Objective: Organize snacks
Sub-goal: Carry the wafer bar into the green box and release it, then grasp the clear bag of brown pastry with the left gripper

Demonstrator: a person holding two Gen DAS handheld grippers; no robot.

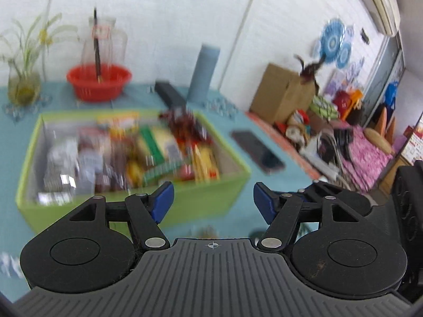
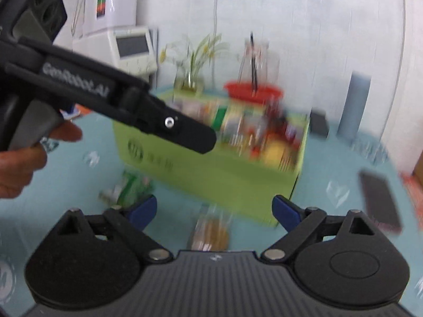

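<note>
Left gripper (image 1: 213, 202) wide open, empty; right gripper (image 2: 214, 212) likewise, above loose snack packet (image 2: 210, 231) on tabletop (image 2: 79, 185), green box (image 2: 211, 169) nearly full.

Black left gripper (image 1: 213, 203) and right gripper (image 2: 214, 210), blue-padded jaws, silver pivot screws, ribbed grey bodies.

Snacks (image 1: 148, 153) in the green box (image 1: 211, 198) motion-blurred, labels unreadable, phone (image 2: 380, 203) smeared

Domestic room: cluttered bed (image 1: 364, 155) beside the blue-clothed table (image 1: 264, 185), air conditioner (image 1: 380, 5) above, vase (image 1: 22, 87) on it.
</note>
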